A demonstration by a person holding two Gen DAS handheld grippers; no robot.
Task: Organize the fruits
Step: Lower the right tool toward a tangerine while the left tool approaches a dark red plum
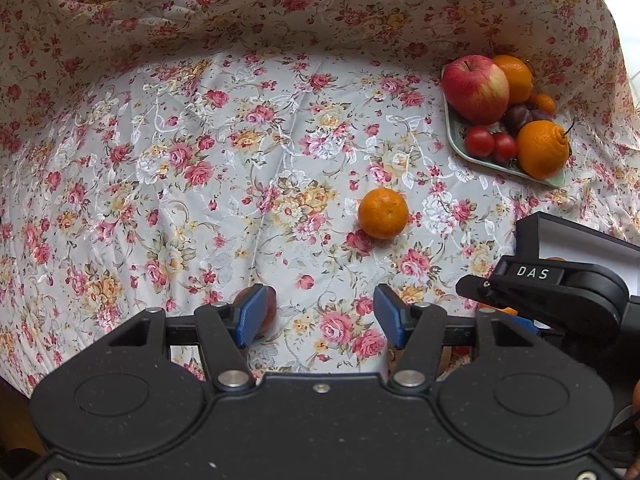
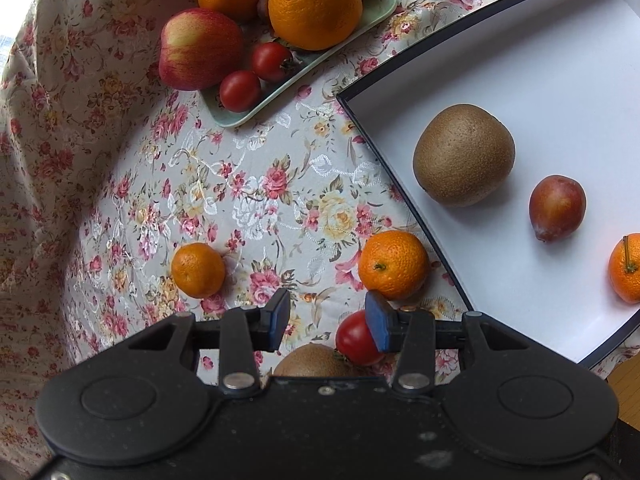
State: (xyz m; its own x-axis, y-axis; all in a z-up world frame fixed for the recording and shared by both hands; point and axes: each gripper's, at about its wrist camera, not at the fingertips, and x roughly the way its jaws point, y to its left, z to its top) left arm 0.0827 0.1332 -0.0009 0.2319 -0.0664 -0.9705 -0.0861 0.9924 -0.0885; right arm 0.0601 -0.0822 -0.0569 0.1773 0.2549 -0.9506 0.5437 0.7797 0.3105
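- Left wrist view: the left gripper [image 1: 320,316] hangs low over the tabletop [image 1: 168,200], which is covered by a floral cloth; its blue pads stand wide apart with nothing between them.
- A reddish fruit [image 1: 267,312] sits on the cloth just behind the left-hand pad, mostly hidden by it.
- A loose mandarin [image 1: 383,213] lies on the cloth ahead of the gripper, well apart from it.
- At far right a pale green tray [image 1: 456,136] carries a red apple [image 1: 476,89], two oranges, two small tomatoes [image 1: 479,141] and dark plums.
- The right gripper [image 1: 548,288], marked "DAS", comes in from the right edge in front of a dark-rimmed box [image 1: 568,226].
- Right wrist view: the right gripper [image 2: 328,320] has its pads apart and empty, held low above the cloth.
- A small red tomato [image 2: 356,342] lies right against the right-hand pad, with a kiwi [image 2: 312,364] just beside it, partly under the gripper body.
- A mandarin [image 2: 393,264] rests just ahead of the right-hand pad, close to the box wall; another mandarin [image 2: 198,270] lies off to the left.
- The white-floored box [image 2: 500,60] holds a large kiwi [image 2: 464,154], a reddish plum [image 2: 557,207] and a stemmed mandarin [image 2: 626,268], each apart from the others.
- The green tray [image 2: 236,118] at top holds the apple [image 2: 200,49], a knobbed orange [image 2: 315,9] and two tomatoes.
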